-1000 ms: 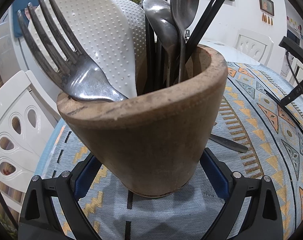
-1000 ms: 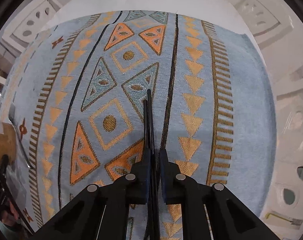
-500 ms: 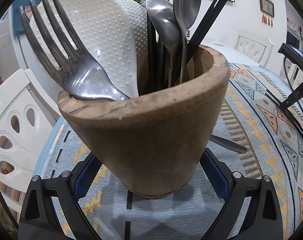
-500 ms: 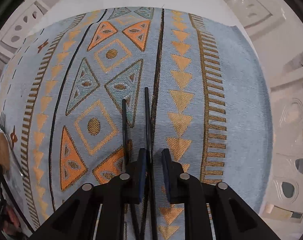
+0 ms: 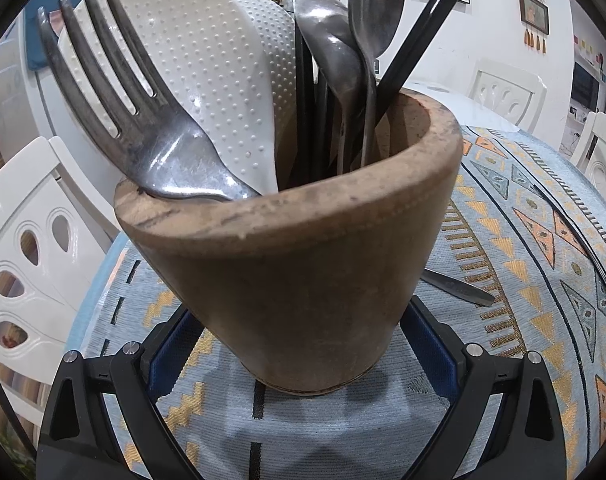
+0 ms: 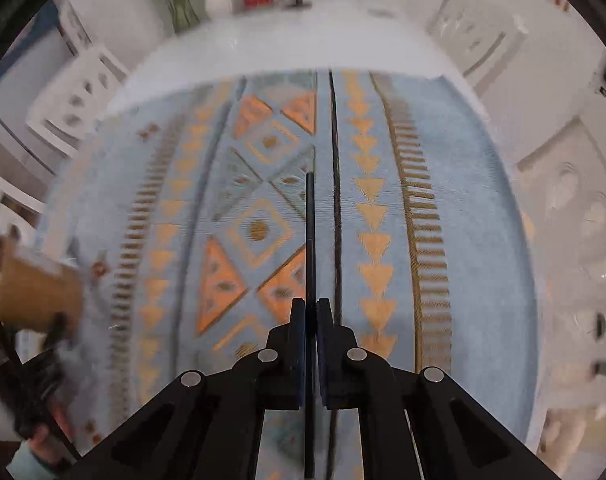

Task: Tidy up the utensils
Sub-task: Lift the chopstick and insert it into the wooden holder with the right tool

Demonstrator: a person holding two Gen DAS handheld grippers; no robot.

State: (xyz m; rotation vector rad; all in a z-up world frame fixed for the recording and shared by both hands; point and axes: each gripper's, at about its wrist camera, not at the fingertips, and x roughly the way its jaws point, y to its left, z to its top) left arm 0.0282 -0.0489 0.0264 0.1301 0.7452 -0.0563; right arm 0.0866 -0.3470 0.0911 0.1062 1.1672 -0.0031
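Note:
A brown wooden cup (image 5: 299,256) stands on the patterned cloth, and my left gripper (image 5: 303,332) is shut on its base, blue pads (image 5: 171,344) against both sides. In the cup are a metal fork (image 5: 143,128), white dotted rice paddles (image 5: 215,76), two spoons (image 5: 375,16) and black chopsticks (image 5: 419,44). My right gripper (image 6: 311,308) hangs above the cloth, shut on one black chopstick (image 6: 310,232) that points forward. Its jaws have just been closing on that chopstick. The cup (image 6: 39,292) shows blurred at the left edge of the right wrist view.
A metal utensil handle (image 5: 459,290) lies on the cloth (image 5: 515,208) behind the cup, and a thin black chopstick (image 5: 575,240) lies further right. White chairs (image 5: 27,248) ring the table. Bare white tabletop (image 6: 303,40) lies beyond the cloth's far edge.
The right gripper's jaws widened and one of its two chopsticks splayed aside. Now they are shut on a single chopstick, higher above the cloth. The right gripper left the left wrist view. The cup stayed still.

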